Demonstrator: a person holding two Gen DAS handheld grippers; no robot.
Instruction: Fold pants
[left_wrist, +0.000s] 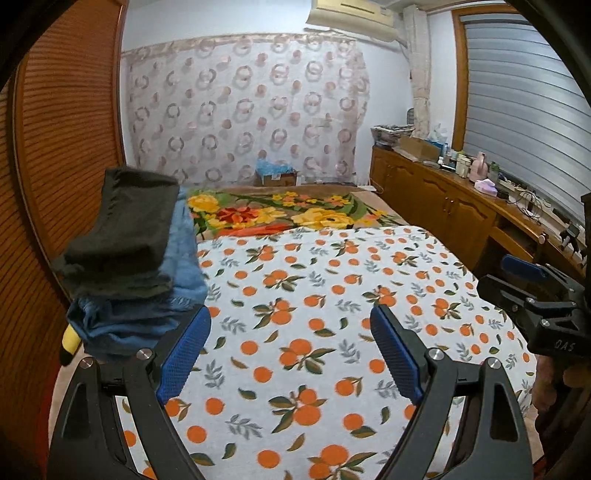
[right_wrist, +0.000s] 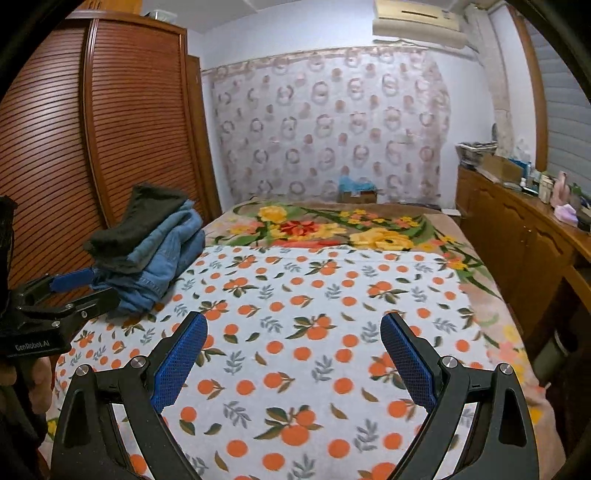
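Observation:
A stack of folded pants lies at the left edge of the orange-print sheet (left_wrist: 314, 295): dark grey pants (left_wrist: 125, 236) on top of blue jeans (left_wrist: 147, 317). The stack also shows in the right wrist view, dark pants (right_wrist: 136, 225) over jeans (right_wrist: 162, 258). My left gripper (left_wrist: 290, 354) is open and empty, its left finger just right of the stack. My right gripper (right_wrist: 293, 358) is open and empty over the sheet (right_wrist: 314, 332). Each gripper shows in the other's view, the right one (left_wrist: 532, 291) and the left one (right_wrist: 70, 291).
A floral blanket (left_wrist: 280, 214) covers the bed beyond the sheet. A slatted wooden wardrobe (left_wrist: 62, 147) stands at the left. A wooden cabinet (left_wrist: 443, 199) with clutter runs along the right. A cardboard box (left_wrist: 277, 177) sits by the curtained wall.

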